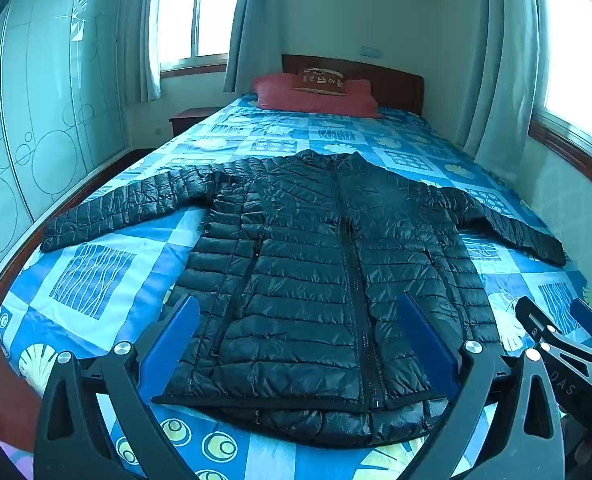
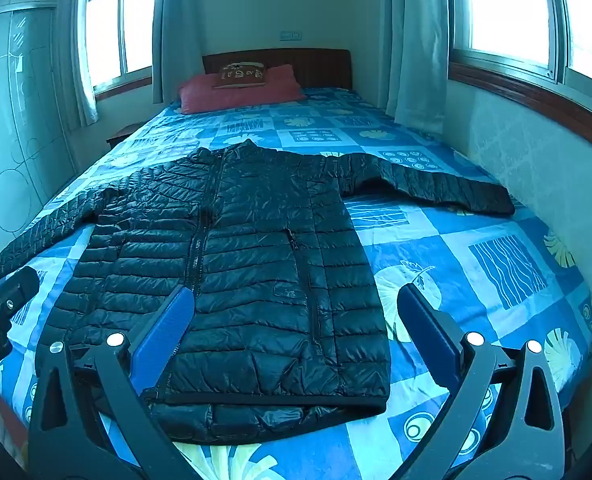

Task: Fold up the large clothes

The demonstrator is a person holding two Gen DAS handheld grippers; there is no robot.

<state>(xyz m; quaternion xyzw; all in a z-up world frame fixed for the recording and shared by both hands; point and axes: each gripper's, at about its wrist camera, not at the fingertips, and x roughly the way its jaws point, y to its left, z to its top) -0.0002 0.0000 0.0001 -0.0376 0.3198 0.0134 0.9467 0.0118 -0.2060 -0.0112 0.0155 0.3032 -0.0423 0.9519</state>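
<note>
A black quilted puffer jacket (image 1: 316, 272) lies flat and zipped on the bed, front up, collar toward the headboard, both sleeves spread out to the sides. It also shows in the right wrist view (image 2: 236, 264). My left gripper (image 1: 298, 308) is open and empty, hovering above the jacket's hem. My right gripper (image 2: 296, 300) is open and empty above the hem's right part. The right gripper shows at the left wrist view's right edge (image 1: 568, 340); the left gripper shows at the right wrist view's left edge (image 2: 0, 304).
The bed has a blue patterned sheet (image 1: 96, 276), red pillows (image 1: 316, 98) and a small brown cushion by the wooden headboard (image 1: 392, 80). A wardrobe (image 1: 48, 112) stands to the left, a wall with windows (image 2: 536, 160) close on the right, a nightstand (image 1: 192, 118) at the back left.
</note>
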